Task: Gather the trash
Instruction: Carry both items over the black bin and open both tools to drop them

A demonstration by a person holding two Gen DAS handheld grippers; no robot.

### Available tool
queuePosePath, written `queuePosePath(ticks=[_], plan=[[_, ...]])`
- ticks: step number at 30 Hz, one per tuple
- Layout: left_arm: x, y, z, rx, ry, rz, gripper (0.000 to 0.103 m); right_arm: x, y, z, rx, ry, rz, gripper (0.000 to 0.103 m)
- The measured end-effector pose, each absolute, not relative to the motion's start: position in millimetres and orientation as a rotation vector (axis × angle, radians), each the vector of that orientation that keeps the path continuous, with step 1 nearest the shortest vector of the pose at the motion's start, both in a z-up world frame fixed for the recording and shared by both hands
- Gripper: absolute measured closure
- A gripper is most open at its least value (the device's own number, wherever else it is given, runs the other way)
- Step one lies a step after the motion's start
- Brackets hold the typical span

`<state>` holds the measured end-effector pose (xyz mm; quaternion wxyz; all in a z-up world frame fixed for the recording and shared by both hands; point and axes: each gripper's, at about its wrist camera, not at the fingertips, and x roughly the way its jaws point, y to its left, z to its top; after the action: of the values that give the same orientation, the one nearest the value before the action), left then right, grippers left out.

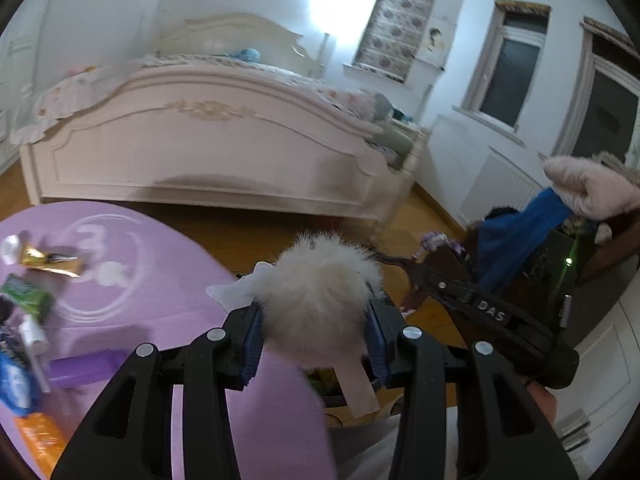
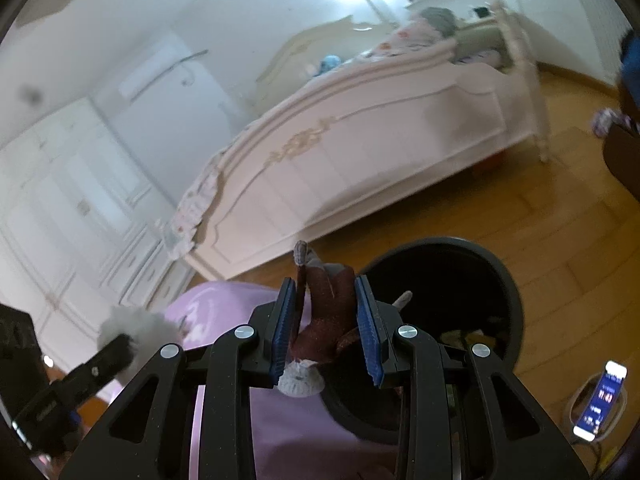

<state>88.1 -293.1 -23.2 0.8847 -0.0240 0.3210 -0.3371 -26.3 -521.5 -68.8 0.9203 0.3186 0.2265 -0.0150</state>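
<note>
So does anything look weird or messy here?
Yes. The purple mat on the floor has wrappers and packets scattered along its left edge. Oddly for trash, the left gripper is clamped on a white fluffy pom-pom, and the right gripper on a dark red knitted thing by the black bin.

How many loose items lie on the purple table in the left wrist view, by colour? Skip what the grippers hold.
gold wrapper: 1
green packet: 1
white crumpled scrap and white tube: 2
purple box: 1
blue packet: 1
orange packet: 1
Total: 7
A dark item at the left edge is too cut off to count.
</note>
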Motion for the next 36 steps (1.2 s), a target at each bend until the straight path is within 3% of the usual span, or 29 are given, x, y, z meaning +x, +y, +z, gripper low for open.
queuePosePath(ticks=[13, 33, 34, 36], plan=[[105.4, -360.3, -51.2, 0.049, 0.72, -0.731, 0.06, -2.8, -549.7, -92.8, 0.728, 0.464, -0.082, 0.072], [137.7, -376.7, -75.0, 0.065, 0.786, -0.701, 0.057, 37.7, -546.9, -110.9, 0.713, 0.573, -0.129, 0.072], [139.2, -377.5, -75.2, 0.066, 0.789, -0.698, 0.057, 38.1, -547.2, -111.0, 0.72, 0.57, -0.129, 0.07], [142.0, -377.4, -75.5, 0.067, 0.794, -0.687, 0.049, 36.0, -549.0, -111.6, 0.74, 0.554, -0.129, 0.045]])
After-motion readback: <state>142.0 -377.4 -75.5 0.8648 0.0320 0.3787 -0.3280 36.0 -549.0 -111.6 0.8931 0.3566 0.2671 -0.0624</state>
